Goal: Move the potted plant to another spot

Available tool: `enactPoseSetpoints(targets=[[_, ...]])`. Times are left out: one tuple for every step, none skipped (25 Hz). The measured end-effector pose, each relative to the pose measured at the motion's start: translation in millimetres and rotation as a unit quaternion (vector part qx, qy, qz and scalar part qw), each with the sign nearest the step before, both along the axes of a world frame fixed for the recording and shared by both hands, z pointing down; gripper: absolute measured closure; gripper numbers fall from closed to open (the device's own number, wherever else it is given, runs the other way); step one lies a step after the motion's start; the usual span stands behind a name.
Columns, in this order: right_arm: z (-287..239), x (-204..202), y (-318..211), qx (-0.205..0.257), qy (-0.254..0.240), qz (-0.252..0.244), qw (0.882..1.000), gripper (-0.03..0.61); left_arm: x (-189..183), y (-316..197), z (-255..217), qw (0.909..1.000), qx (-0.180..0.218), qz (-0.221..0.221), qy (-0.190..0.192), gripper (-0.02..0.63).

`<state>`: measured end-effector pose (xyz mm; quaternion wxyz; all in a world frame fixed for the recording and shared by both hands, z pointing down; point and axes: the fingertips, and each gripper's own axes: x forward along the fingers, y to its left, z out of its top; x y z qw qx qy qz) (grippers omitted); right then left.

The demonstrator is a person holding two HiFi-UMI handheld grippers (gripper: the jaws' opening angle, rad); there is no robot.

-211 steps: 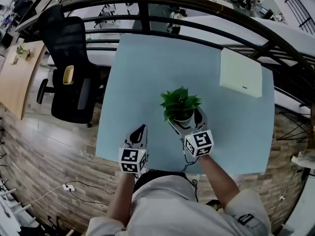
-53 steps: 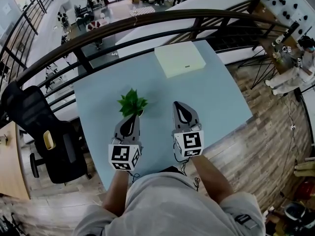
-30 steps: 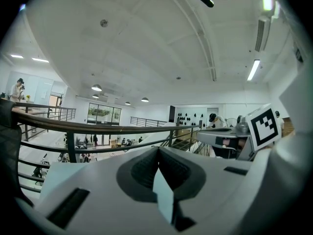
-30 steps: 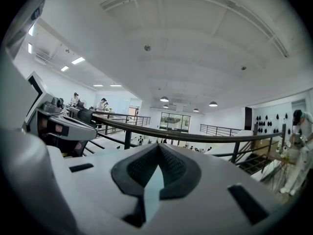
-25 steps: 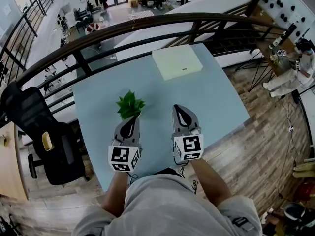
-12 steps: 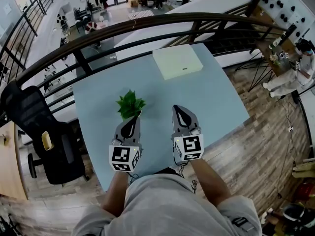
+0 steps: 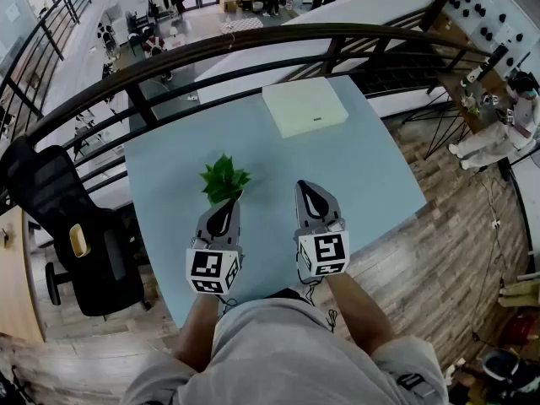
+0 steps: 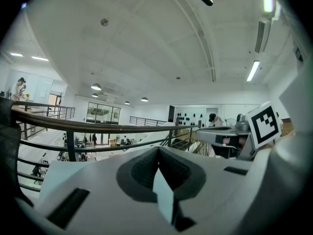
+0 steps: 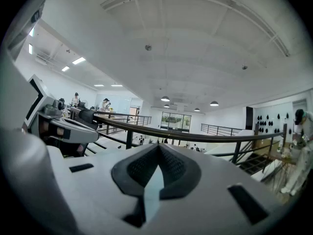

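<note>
Left gripper [image 7: 226,211] and right gripper [image 7: 312,194] side by side, pointing forward near level, jaws together, both empty, forearms [image 7: 355,307] outstretched

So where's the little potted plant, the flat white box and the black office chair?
potted plant [image 7: 224,179]: head view, on its green leaves.
white box [image 7: 305,106]: head view, middle of its top face.
office chair [image 7: 48,194]: head view, on its black backrest.

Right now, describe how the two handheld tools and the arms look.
The left tool and right tool: pale grey tapered shells, black teardrop-shaped insets, each backed by a white cube with black square markers. Worn: light grey short-sleeved top.
</note>
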<state>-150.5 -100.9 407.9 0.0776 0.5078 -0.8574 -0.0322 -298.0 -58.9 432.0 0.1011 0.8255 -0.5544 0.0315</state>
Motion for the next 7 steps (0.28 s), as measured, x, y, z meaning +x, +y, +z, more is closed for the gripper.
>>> enactPoseSetpoints(targets=[[-0.9,-0.2,0.2,0.0,0.0,0.0,1.0,0.575,0.2,0.1,-0.3,1.0,0.0,0.0,0.0,0.601],[-1.4,-0.6,0.5,0.0,0.0,-0.001,1.0,0.575,0.4,0.1,-0.4,1.0,0.0,0.001,0.0,0.601],[-1.4,-1.1,0.7,0.0,0.0,-0.001,1.0,0.576,0.5,0.0,-0.3,1.0,0.0,0.002,0.001,0.601],[-1.0,-1.6,0.8,0.0,0.0,-0.001,1.0,0.576,0.6,-0.2,0.0,1.0,0.0,0.002,0.001,0.601],[-0.4,-2.2,0.9,0.0,0.0,-0.002,1.0,0.575,0.5,-0.4,0.3,1.0,0.001,0.003,0.001,0.601],[0.3,-2.8,0.9,0.0,0.0,-0.002,1.0,0.575,0.4,-0.7,0.6,1.0,0.001,0.003,0.0,0.601],[1.0,-3.4,0.9,-0.001,0.001,-0.002,1.0,0.575,0.2,-0.9,0.9,1.0,0.001,0.004,0.0,0.601]])
